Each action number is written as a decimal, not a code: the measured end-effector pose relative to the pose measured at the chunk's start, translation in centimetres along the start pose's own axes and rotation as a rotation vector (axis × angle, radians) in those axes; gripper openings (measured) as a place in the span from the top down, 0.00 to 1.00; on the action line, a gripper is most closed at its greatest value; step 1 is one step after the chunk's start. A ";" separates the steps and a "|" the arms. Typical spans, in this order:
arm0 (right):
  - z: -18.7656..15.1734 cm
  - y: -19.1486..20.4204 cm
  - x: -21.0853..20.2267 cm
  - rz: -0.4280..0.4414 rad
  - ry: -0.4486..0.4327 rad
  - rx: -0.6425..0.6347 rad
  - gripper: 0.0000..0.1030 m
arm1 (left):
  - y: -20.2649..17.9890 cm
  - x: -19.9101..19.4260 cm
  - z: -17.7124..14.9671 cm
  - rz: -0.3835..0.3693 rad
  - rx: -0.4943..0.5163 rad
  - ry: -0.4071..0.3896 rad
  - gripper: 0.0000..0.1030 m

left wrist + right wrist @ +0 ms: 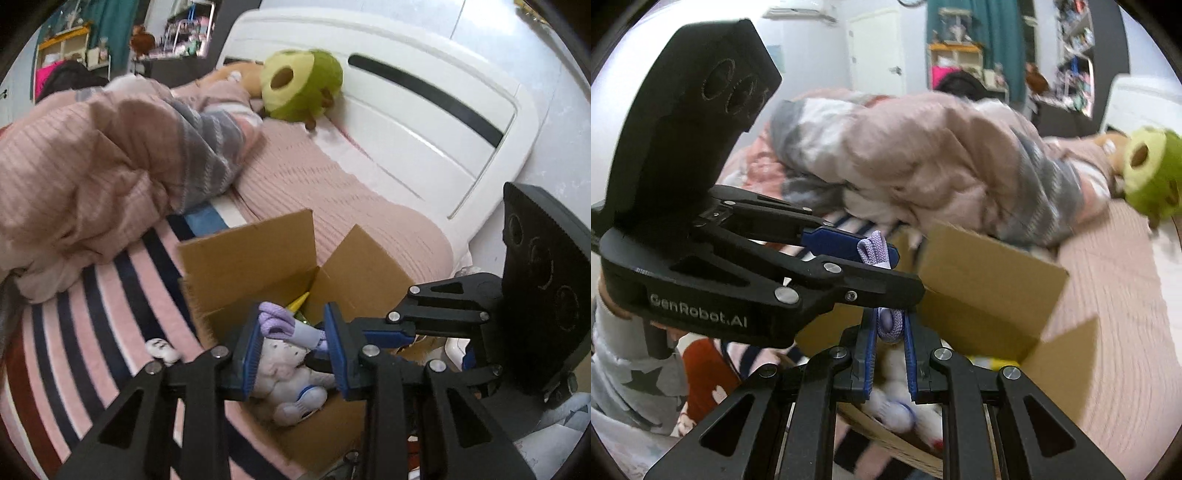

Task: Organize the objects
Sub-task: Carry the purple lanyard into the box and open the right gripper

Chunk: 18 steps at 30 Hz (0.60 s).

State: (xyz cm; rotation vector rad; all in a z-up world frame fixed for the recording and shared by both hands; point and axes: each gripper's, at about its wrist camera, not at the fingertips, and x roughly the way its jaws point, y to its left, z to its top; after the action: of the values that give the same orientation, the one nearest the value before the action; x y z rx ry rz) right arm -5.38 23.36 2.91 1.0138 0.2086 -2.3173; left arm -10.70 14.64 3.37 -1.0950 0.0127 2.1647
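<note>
Left tool (295, 354): blue pads closed on a lavender cord (275, 319), gripped at its looped, folded end; seen from the right wrist view as a black body with the cord loop pinched at its tip.
Right tool (890, 332): pads closed on the same lavender cord, a short braided length caught between them.
Lavender cord: stretched between the two tools, held above the open box.
Cardboard box (251, 254): flaps open, standing on the bed; directly below both tools.
White plush toy (284, 373): lying inside the box, blue-trimmed foot showing.
Yellow pointed item (300, 301): in the far corner of the box, identity unclear.
Small white plush piece (160, 349): on the striped bedcover (110, 295), just beside the box's left wall.
Green avocado plush (301, 86): at the white headboard (424, 122), well apart from the box.
Pink quilt (92, 158): heaped on the bed behind the box.
Both views motion-blurred
</note>
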 end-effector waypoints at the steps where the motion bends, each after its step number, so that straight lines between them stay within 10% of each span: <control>1: -0.1 -0.5 0.2 -0.001 0.015 0.014 0.91 | -0.1 0.5 0.1 0.000 -0.004 0.011 0.71; 9: -0.9 -1.2 0.8 -0.015 0.074 0.034 0.90 | -0.7 2.3 0.2 0.021 -0.021 0.067 0.69; 12: -1.0 -1.1 0.5 -0.058 0.081 0.038 0.82 | -1.0 2.4 0.3 0.065 -0.019 0.079 0.44; 18: -1.2 -0.8 -0.6 -0.082 0.063 0.039 0.73 | -1.7 1.4 0.3 0.092 -0.001 0.072 0.41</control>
State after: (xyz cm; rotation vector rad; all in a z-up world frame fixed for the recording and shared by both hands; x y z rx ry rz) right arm -4.82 24.70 2.43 1.1176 0.2346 -2.3730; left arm -10.44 16.80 3.02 -1.1932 0.0967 2.2055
